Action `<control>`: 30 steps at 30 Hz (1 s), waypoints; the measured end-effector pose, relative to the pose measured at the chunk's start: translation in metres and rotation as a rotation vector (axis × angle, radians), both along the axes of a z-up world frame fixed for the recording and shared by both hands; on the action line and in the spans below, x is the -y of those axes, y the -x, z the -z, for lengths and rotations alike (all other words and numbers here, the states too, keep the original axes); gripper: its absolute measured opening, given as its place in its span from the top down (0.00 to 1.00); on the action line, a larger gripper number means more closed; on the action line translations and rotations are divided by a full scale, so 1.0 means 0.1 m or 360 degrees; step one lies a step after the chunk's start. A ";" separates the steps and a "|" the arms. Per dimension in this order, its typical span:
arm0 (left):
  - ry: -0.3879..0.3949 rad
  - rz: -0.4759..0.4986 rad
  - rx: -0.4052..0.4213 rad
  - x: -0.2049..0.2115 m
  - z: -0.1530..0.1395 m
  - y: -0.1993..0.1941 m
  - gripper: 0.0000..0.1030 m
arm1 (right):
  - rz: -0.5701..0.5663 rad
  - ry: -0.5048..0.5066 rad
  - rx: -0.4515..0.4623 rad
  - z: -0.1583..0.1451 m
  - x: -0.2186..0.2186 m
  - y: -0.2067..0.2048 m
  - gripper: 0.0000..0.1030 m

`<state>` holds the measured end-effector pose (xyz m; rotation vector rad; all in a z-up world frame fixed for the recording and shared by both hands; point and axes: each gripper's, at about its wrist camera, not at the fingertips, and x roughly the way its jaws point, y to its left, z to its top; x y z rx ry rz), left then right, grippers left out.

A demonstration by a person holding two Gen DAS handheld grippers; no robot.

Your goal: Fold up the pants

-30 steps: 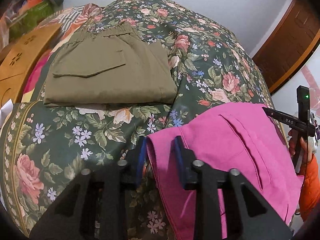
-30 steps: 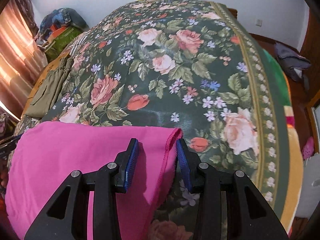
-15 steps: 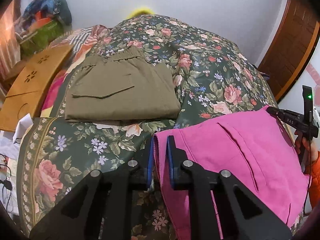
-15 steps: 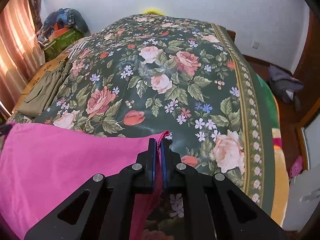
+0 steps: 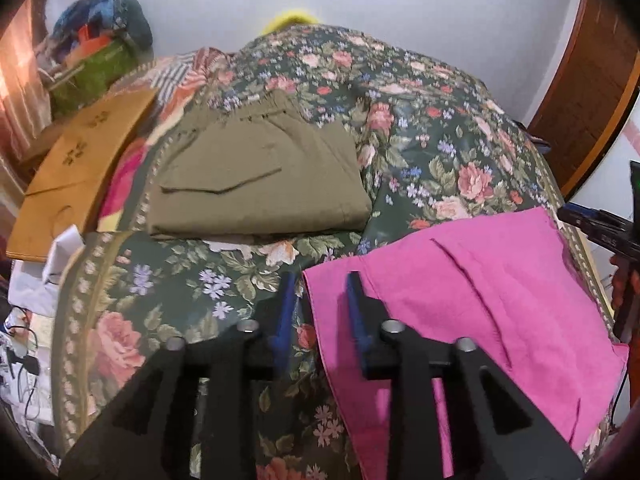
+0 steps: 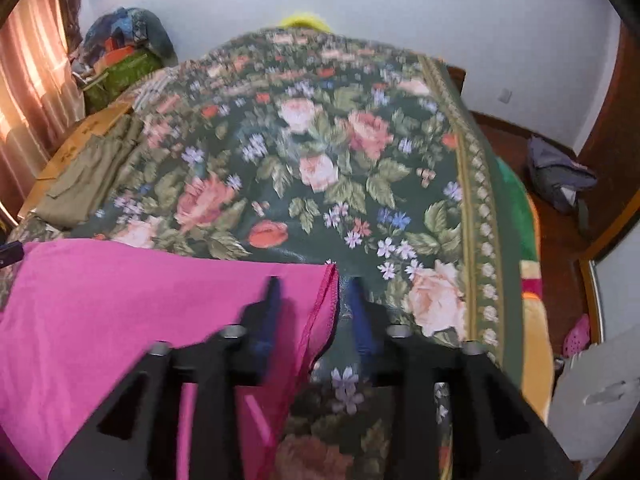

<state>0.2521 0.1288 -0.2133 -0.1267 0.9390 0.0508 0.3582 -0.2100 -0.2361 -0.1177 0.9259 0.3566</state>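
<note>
Floral bedspread [image 5: 420, 152], dark green with pink roses, covers the bed and fills most of both wrist views; pale wall [image 5: 400, 0] behind it, brown wooden door [image 5: 592, 92] at far right in the left view. Pink pants [image 5: 480, 292] lie at the near edge of the bed, spread flat, a slit pocket line visible on top. Left gripper [image 5: 318, 308]: jaws wide apart, straddling the near-left corner of the pink pants; the right finger sits over the cloth, the left finger over bare bedspread, nothing clamped. Right gripper [image 6: 314, 312]: jaws likewise wide, straddling the right-hand hem corner of the pink pants [image 6: 140, 300]; left finger over the fabric, right finger over the bedspread, no grip on the cloth. Right view is motion-blurred. Olive pants [image 5: 256, 184], already folded into a neat rectangle with pocket flap up, lie farther back on the left side of the bed, well apart from the pink pair. Brown cardboard piece [image 5: 80, 172] sits just left of the olive pants. Heap of colourful clothes [image 5: 100, 56] at far left near the wall.
</note>
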 end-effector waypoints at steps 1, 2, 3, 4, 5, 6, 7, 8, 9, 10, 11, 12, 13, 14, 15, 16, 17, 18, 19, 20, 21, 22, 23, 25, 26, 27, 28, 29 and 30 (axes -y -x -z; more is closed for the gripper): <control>0.0008 0.0002 0.0011 0.00 -0.04 0.02 0.69 | -0.0017 -0.0014 0.0017 -0.06 0.00 0.05 0.61; 0.0023 0.0009 0.0023 0.02 -0.08 0.05 0.69 | -0.0040 -0.0026 0.0028 -0.12 -0.01 0.12 0.61; 0.0039 0.0019 0.0028 0.04 -0.12 0.08 0.69 | -0.0059 -0.0030 0.0035 -0.17 -0.03 0.17 0.61; 0.0051 0.0032 0.0031 0.07 -0.15 0.10 0.69 | -0.0081 -0.0035 0.0044 -0.22 -0.05 0.25 0.61; 0.0060 0.0049 0.0032 0.10 -0.17 0.13 0.69 | -0.0103 -0.0040 0.0046 -0.26 -0.07 0.32 0.61; 0.0070 0.0070 0.0033 0.16 -0.19 0.18 0.68 | -0.0122 -0.0047 0.0046 -0.28 -0.09 0.37 0.61; 0.0079 0.0085 0.0033 0.21 -0.20 0.21 0.66 | -0.0145 -0.0060 0.0041 -0.31 -0.12 0.45 0.61; 0.0097 0.0101 0.0029 0.27 -0.21 0.25 0.63 | -0.0162 -0.0073 0.0035 -0.32 -0.13 0.50 0.61; 0.0118 0.0122 0.0021 0.33 -0.20 0.29 0.59 | -0.0183 -0.0092 0.0025 -0.33 -0.16 0.60 0.61; 0.0131 0.0140 0.0013 0.37 -0.20 0.33 0.57 | -0.0196 -0.0101 0.0014 -0.33 -0.18 0.66 0.61; 0.0139 0.0164 0.0003 0.44 -0.18 0.37 0.57 | -0.0211 -0.0110 0.0000 -0.32 -0.20 0.74 0.61; 0.0137 0.0196 -0.0012 0.52 -0.16 0.43 0.57 | -0.0233 -0.0126 -0.0022 -0.30 -0.23 0.84 0.61; 0.0132 0.0215 -0.0023 0.58 -0.15 0.46 0.57 | -0.0243 -0.0134 -0.0035 -0.29 -0.24 0.91 0.61; 0.0132 0.0229 -0.0031 0.62 -0.13 0.50 0.57 | -0.0253 -0.0141 -0.0056 -0.26 -0.27 1.00 0.61; 0.0144 0.0247 -0.0048 0.68 -0.10 0.55 0.56 | -0.0268 -0.0149 -0.0081 -0.23 -0.30 1.07 0.61; 0.0149 0.0251 -0.0058 0.70 -0.07 0.58 0.55 | -0.0285 -0.0151 -0.0101 -0.21 -0.32 1.13 0.61; 0.0140 0.0252 -0.0070 0.73 -0.04 0.61 0.54 | -0.0300 -0.0150 -0.0118 -0.17 -0.35 1.19 0.61; 0.0111 0.0248 -0.0072 0.75 -0.01 0.65 0.53 | -0.0310 -0.0135 -0.0130 -0.14 -0.36 1.25 0.61; 0.0092 0.0238 -0.0065 0.75 0.01 0.69 0.49 | -0.0319 -0.0106 -0.0138 -0.10 -0.38 1.30 0.61; 0.0082 0.0225 -0.0060 0.73 0.03 0.73 0.48 | -0.0316 -0.0079 -0.0121 -0.06 -0.38 1.36 0.60; 0.0071 0.0206 -0.0065 0.71 0.05 0.76 0.45 | -0.0299 -0.0088 -0.0101 -0.06 -0.35 1.39 0.59; 0.0064 0.0190 -0.0072 0.68 0.08 0.78 0.42 | -0.0283 -0.0102 -0.0108 -0.06 -0.31 1.40 0.58; 0.0069 0.0174 -0.0069 0.65 0.10 0.80 0.41 | -0.0252 -0.0138 -0.0137 -0.06 -0.25 1.40 0.58; 0.0078 0.0141 -0.0061 0.60 0.12 0.87 0.37 | -0.0192 -0.0176 -0.0181 -0.04 -0.15 1.41 0.58; 0.0079 0.0126 -0.0060 0.58 0.12 0.90 0.37 | -0.0173 -0.0178 -0.0182 -0.04 -0.12 1.44 0.58; 0.0082 0.0114 -0.0059 0.56 0.10 0.92 0.37 | -0.0153 -0.0177 -0.0177 -0.03 -0.07 1.46 0.58; 0.0078 0.0104 -0.0058 0.54 0.09 0.94 0.37 | -0.0139 -0.0178 -0.0175 -0.04 -0.05 1.50 0.58; 0.0070 0.0094 -0.0056 0.52 0.06 0.95 0.37 | -0.0129 -0.0180 -0.0177 -0.05 -0.03 1.52 0.58; 0.0061 0.0078 -0.0051 0.50 0.03 0.98 0.37 | -0.0123 -0.0176 -0.0182 -0.06 -0.02 1.54 0.58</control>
